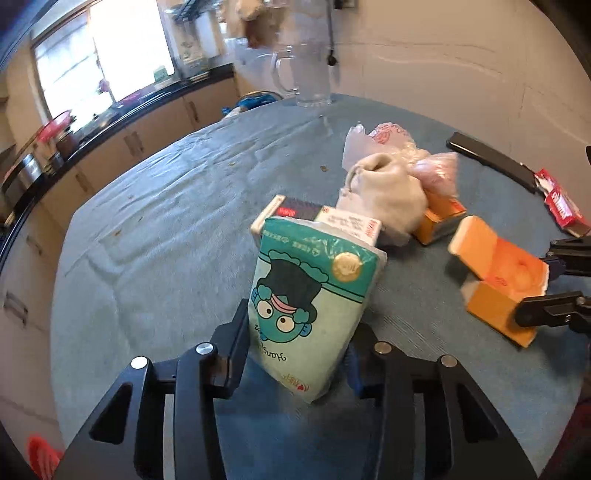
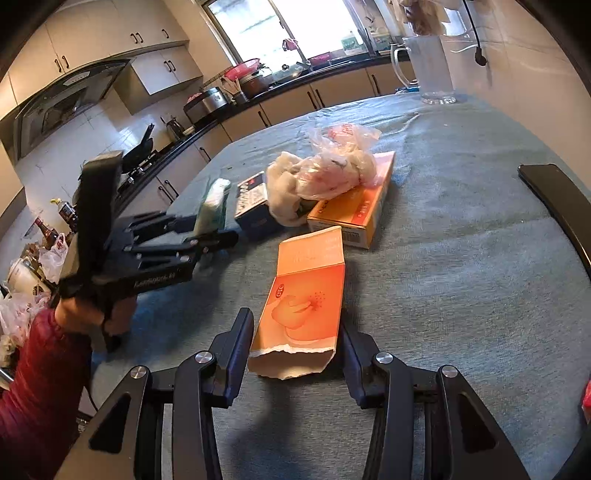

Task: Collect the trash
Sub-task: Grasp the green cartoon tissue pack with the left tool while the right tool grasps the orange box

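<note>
Nearest, the left gripper (image 1: pixel 301 345) has its jaws clamped on the green tissue pack (image 1: pixel 314 295), tilted off the bench (image 1: pixel 166 240), while the right gripper (image 2: pixel 297 345) jaws pinch the torn orange box (image 2: pixel 304 295), both apparently lifted for collecting.

You worked in a kitchen: a bright window (image 2: pixel 280 26) threw daylight over a black countertop (image 2: pixel 295 86) with beige cabinets (image 2: pixel 332 92) beneath. A range hood (image 2: pixel 62 99) hung at left, and the table (image 2: pixel 461 258) wore what looked like blue-grey cloth.
</note>
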{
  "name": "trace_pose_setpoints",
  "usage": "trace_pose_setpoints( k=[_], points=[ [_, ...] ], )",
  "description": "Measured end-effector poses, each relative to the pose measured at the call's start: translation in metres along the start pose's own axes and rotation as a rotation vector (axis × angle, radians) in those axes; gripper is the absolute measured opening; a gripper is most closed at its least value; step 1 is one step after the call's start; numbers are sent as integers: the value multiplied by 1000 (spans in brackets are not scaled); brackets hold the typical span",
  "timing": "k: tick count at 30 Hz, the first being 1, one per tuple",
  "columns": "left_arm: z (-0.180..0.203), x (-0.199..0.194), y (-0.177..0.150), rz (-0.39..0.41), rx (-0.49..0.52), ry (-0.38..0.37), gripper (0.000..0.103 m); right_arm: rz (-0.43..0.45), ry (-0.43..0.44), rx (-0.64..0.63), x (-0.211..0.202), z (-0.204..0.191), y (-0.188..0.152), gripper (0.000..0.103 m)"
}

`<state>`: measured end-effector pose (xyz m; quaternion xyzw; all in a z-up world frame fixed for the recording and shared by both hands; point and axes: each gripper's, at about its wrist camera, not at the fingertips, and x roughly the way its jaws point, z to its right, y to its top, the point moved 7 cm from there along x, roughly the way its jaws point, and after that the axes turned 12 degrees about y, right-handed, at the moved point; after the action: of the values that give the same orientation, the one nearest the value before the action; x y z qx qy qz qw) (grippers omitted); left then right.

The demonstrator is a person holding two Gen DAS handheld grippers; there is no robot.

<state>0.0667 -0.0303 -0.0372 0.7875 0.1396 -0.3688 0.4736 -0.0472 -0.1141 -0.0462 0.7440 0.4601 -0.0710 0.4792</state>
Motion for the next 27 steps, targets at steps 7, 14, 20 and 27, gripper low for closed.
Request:
trace_pose_setpoints(
  k=[7, 14, 20, 27],
  points=[
    [-8, -40, -22, 23, -172, -9, 41, 1, 17, -28, 3, -18, 0, 47],
    [-14, -69, -44, 49, -257, -1, 41, 0, 30, -76, 8, -40, 1, 43],
    [-20, -78, -53, 59, -288, 6, 41, -9, 19, -115, 15, -49, -4, 22],
    [-22, -83, -57, 75, -295, 11, 41, -4, 34, -124, 14, -55, -5, 17]
  ],
)
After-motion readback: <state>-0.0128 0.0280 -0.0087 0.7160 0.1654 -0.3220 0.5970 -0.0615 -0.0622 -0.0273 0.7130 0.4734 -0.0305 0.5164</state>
